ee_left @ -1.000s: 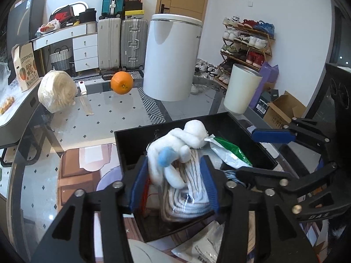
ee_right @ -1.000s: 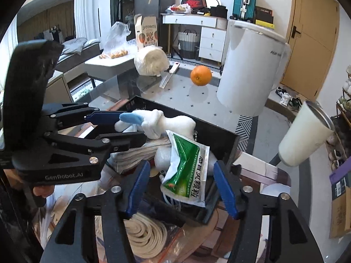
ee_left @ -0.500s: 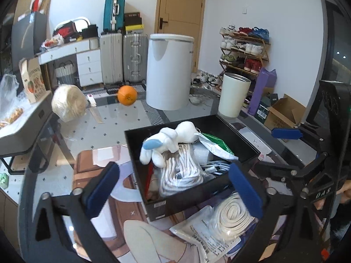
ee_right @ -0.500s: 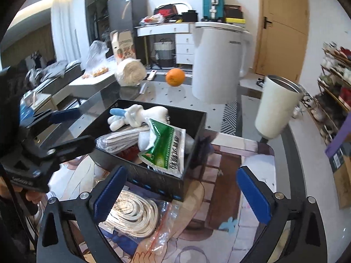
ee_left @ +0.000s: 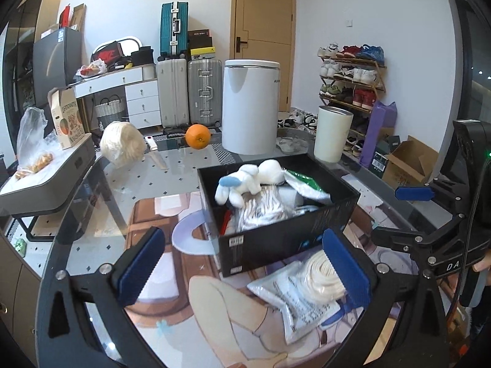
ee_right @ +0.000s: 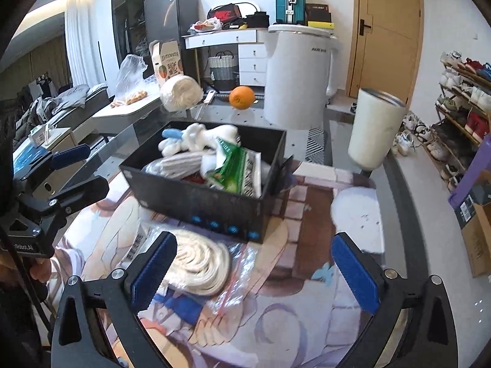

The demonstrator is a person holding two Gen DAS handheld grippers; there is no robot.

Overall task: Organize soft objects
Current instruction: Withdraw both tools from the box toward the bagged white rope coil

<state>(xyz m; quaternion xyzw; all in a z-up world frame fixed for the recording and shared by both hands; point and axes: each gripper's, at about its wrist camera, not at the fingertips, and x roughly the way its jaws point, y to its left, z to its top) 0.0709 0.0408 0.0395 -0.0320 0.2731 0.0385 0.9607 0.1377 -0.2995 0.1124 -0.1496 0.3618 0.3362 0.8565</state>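
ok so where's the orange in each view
Left wrist: the orange sits upper centre, on the glass table beyond the black box, left of the white bin.
Right wrist: the orange is upper centre, beyond the box, left of the bin.
Shared landmark: the white bin.

left gripper [ee_right: 72,165]: "GenRobot.AI", partly hidden | right gripper [ee_left: 414,214]: "DA", cut off
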